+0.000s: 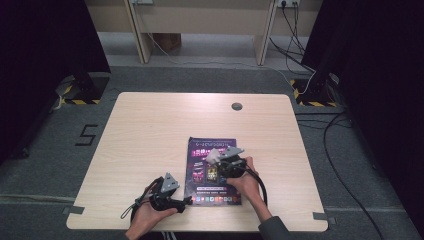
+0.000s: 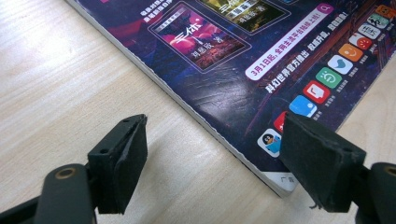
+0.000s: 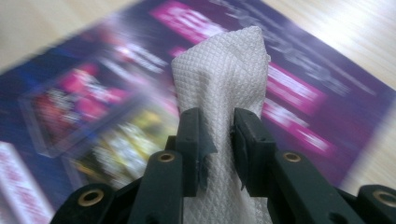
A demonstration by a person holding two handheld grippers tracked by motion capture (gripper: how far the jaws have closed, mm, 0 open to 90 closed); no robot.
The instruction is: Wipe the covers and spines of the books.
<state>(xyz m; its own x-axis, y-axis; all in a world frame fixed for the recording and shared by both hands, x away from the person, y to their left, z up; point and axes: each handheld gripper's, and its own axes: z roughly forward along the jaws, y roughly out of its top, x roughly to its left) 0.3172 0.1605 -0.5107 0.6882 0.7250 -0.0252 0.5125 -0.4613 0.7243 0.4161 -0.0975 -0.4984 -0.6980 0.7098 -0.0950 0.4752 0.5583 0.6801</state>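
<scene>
High view dim, soft glare at table (image 1: 150, 125) far edge, dark curtains both sides. Right gripper view: magazine (image 3: 299, 93) motion-blurred, tissue (image 3: 224, 79) sharp. Left gripper view crisp

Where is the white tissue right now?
The white tissue is pinched between the jaws of the right gripper, above the purple magazine lying on the table. In the high view it is right of the middle.

Magazine (image 1: 212, 167) on table (image 1: 150, 130), tissue (image 1: 214, 155) above magazine.
</scene>
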